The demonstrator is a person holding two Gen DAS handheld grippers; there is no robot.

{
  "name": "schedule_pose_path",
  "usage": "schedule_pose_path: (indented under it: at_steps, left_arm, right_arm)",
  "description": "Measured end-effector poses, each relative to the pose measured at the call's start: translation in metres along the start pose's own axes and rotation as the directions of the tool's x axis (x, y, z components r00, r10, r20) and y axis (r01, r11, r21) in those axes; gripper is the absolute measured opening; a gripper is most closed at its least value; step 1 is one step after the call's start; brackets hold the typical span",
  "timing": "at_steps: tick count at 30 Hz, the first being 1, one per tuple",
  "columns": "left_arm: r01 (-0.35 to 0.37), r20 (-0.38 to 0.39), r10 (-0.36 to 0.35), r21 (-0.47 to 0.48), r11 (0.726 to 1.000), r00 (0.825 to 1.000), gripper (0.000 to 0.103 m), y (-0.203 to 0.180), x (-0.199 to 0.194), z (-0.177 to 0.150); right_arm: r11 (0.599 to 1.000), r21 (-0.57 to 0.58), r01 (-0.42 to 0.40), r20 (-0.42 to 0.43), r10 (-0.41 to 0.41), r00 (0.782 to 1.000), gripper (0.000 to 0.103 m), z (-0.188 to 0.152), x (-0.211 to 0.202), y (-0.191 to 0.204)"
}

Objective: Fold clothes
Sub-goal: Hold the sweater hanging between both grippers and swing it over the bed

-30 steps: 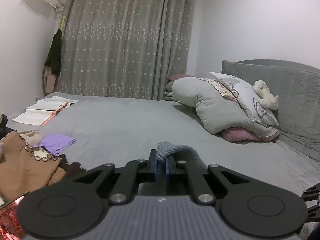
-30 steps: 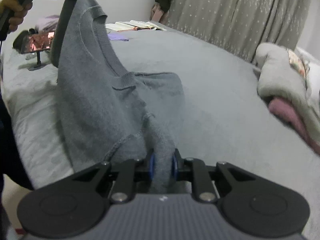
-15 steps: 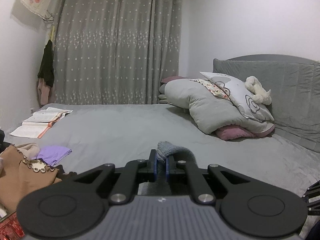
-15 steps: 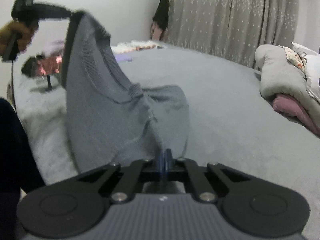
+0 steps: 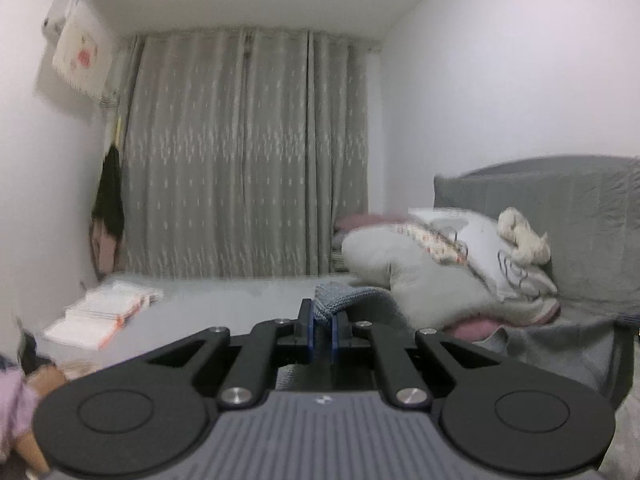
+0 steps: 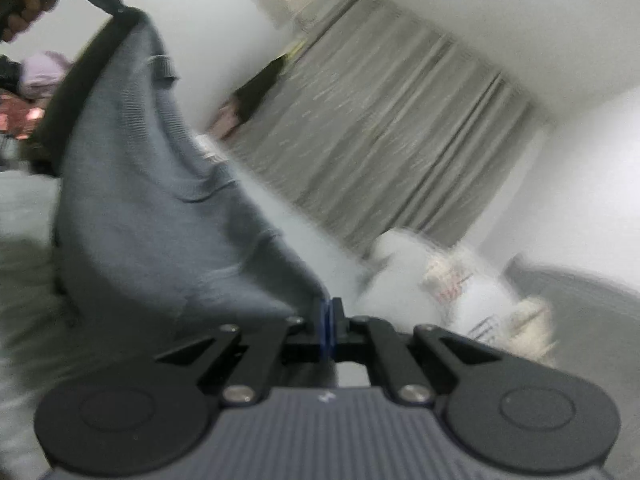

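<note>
The grey sweater (image 6: 160, 216) hangs stretched from upper left to lower centre of the right wrist frame, above the bed (image 5: 248, 300). The left gripper (image 5: 323, 326) and the right gripper (image 6: 329, 330) each clamp one edge of it.

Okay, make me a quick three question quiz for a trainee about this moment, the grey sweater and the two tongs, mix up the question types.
1. True or false: the left tongs are open and hold nothing.
2. Multiple choice: how does the grey sweater hang in the right wrist view?
A. Flat on the bed
B. Held up between both tongs
C. Draped over the pillows
3. Fill in: the right tongs are shut on the sweater's ____.

Key
1. False: they are shut on a knit fold of the sweater.
2. B: it spans from the left tongs at upper left down to the right tongs.
3. Edge; blur hides which part of the garment it is.
</note>
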State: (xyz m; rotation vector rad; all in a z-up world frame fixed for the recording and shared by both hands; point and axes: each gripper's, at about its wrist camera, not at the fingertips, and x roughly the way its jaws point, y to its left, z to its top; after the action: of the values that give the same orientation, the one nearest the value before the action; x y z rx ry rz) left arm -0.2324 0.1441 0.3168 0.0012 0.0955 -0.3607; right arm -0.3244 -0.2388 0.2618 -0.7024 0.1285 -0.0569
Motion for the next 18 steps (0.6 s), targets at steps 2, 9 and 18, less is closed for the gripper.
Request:
schedule_pose_path:
  at_steps: [2,9,18]
  left_arm:
    - [-0.003,0.033,0.002,0.025,1.0,0.999,0.005,-0.006,-0.007,0.019]
    - [-0.031,0.152,0.016,0.099,0.995,0.988,0.006,-0.02,-0.027,0.09]
    - [-0.016,0.243,-0.024,0.162,0.987,0.97,0.006,-0.027,-0.041,0.14]
  right_arm:
    - [0.997,-0.012,0.077,0.036,-0.077,0.996,0.001,0.017,-0.004,-0.021]
    - [0.949,-0.05,0.311,0.161,-0.299,0.94,0.001,0.069,-0.015,-0.094]
    - [0.884,-0.027,0.468,0.274,-0.443,0.853,0.001,0.094,-0.028,-0.139]
